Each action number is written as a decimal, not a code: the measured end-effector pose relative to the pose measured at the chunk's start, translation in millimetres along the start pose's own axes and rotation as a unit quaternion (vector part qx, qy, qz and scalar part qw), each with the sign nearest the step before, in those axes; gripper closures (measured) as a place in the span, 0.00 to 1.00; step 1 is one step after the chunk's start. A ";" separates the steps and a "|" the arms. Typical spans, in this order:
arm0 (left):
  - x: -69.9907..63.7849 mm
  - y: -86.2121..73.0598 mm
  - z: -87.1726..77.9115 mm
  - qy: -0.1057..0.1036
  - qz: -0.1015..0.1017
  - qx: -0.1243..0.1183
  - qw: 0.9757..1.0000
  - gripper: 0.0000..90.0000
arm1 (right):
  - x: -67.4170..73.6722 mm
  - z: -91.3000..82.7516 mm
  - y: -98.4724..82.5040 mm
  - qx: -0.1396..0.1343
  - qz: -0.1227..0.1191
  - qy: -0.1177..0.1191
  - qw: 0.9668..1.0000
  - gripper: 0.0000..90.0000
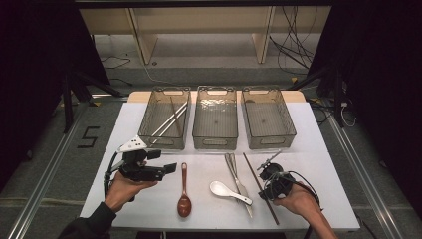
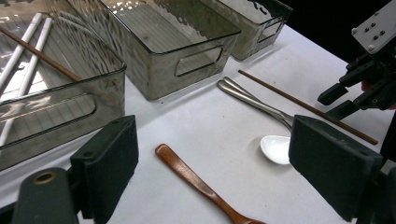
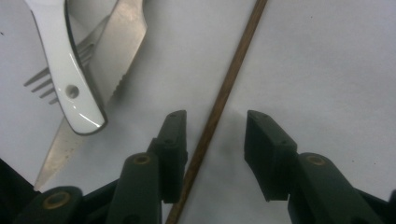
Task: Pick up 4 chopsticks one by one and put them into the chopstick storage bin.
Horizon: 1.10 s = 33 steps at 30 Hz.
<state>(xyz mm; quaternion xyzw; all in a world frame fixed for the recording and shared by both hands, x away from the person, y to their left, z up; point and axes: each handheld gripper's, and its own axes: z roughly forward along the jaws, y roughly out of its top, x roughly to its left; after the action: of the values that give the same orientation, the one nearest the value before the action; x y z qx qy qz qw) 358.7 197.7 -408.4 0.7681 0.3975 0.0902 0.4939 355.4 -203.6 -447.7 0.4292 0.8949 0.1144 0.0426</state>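
The brown chopstick [image 3: 219, 100] lay flat on the white table [image 1: 318, 199], right of the other cutlery and in front of the bins, running between the 2 jaws of the right tool [image 1: 271, 175]. In the right gripper view those jaws stood apart on either side of it: one jaw was close against the stick, though contact could not be told, and the other was clearly apart from it, so nothing was clamped. The jaws rested low at the table, with the person's right hand [image 1: 298, 199] behind them.

Just beside the chopstick lay 1 white ceramic spoon [image 1: 229, 192], its handle end resting over 1 steel knife [image 3: 100, 70] and 1 steel fork [image 3: 46, 81]. Further left lay 1 brown wooden spoon [image 1: 184, 191], bowl toward the person, well apart from the rest.

The left tool [image 1: 161, 169] hung above the table near that wooden spoon, its 2 jaws wide apart and holding nothing, carried by the left hand [image 1: 122, 191].

Behind the cutlery stood 3 smoky clear bins in a row. The left bin [image 1: 149, 134] held 2 white chopsticks [image 2: 28, 60] and 1 more brown chopstick [image 2: 42, 55] crossing them. The middle bin [image 1: 215, 142] and the right bin [image 1: 288, 129] stood beside it.
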 end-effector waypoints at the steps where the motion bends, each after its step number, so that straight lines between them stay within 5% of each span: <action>1: 0.6 -0.6 -0.6 0.002 -0.003 -0.001 1.000 0.17 | 0.2 0.7 0.2 0.005 0.000 -0.002 1.000 0.68; 20: -1.6 -3.2 -4.8 0.009 0.002 -0.002 1.000 0.17 | 0.6 7.6 3.2 0.040 -0.030 -0.015 0.999 0.89; 33: -1.5 -3.5 -4.8 0.009 0.002 -0.002 1.000 0.17 | -13.3 4.6 -1.5 0.040 -0.007 -0.017 0.999 0.95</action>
<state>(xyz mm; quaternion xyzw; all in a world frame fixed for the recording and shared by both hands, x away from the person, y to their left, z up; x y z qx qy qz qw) 353.4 200.6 -408.5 0.7671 0.4002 0.0992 0.4916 363.3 -214.1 -452.9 0.4264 0.9008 0.0710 0.0418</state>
